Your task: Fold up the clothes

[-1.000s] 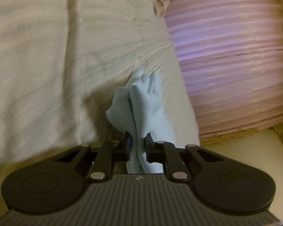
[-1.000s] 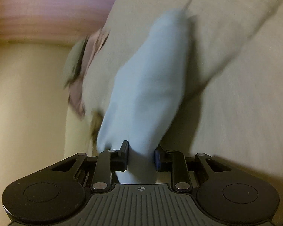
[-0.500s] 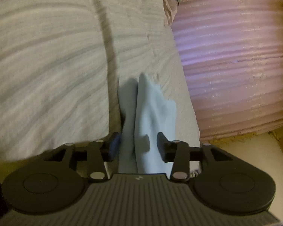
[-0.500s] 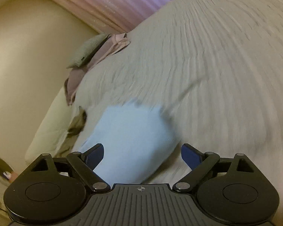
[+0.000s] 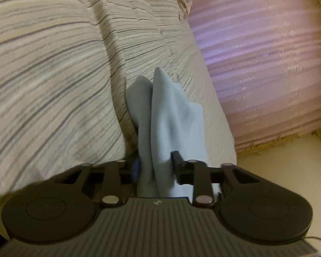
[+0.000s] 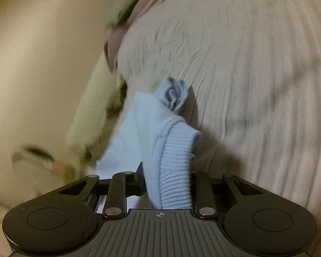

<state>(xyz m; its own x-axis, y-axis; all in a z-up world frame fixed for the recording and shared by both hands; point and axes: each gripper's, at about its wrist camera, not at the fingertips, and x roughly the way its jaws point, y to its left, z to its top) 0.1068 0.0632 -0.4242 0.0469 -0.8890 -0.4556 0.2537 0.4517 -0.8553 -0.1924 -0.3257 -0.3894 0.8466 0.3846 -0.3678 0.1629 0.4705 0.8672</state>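
Half a second ago both pairs of fingers stood apart around the light blue garment (image 5: 173,115); now both are pinched on it again, and the right wrist view has swung from a wide look across the bed to a close one with the cloth bunched in front of it. The left gripper (image 5: 155,167) clamps a gathered, plain part of the cloth, which rises away from it as two upright folds over the striped bedspread (image 5: 53,64), near the bed's edge that runs along the pink curtain (image 5: 267,64). The right gripper (image 6: 167,177) is closed on the ribbed cuff (image 6: 177,162), so this is probably a sleeve or hem end. From there the fabric runs forward and left to a crumpled knot (image 6: 174,93), with more clothes (image 6: 137,6) heaped at the bed's far corner. Each hand holds one end, so the garment's long axis appears to lie between them; the next move likely depends on drawing the ends apart to flatten it on the bedspread before folding.
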